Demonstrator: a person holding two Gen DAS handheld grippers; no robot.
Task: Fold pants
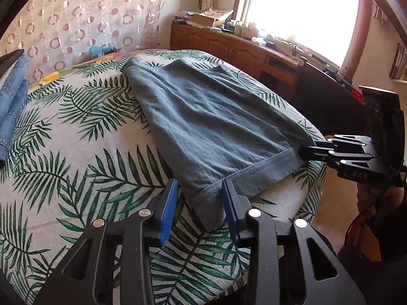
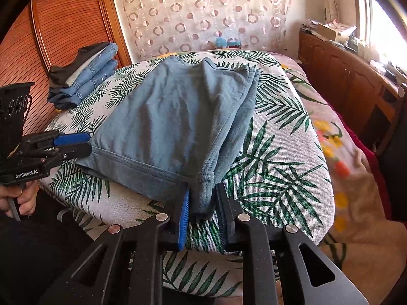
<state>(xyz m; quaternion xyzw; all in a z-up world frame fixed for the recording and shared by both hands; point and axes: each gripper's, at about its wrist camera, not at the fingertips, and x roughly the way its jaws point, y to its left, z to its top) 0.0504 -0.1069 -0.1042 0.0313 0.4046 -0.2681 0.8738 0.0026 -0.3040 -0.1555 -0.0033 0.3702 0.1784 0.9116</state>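
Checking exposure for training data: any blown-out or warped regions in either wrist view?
Left wrist view: the window is blown out to white with no detail, and the bed edge bows from fisheye. Right wrist view: the window strip clips at the far right; the grey-blue pants are evenly lit and sharp. Dark vignette rings the corners of both.

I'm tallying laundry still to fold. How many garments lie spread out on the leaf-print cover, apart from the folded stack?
1: the blue-grey pants lie across the middle of the cover, hem corners between each gripper's jaws. Folded jeans sit stacked at the far left edge.
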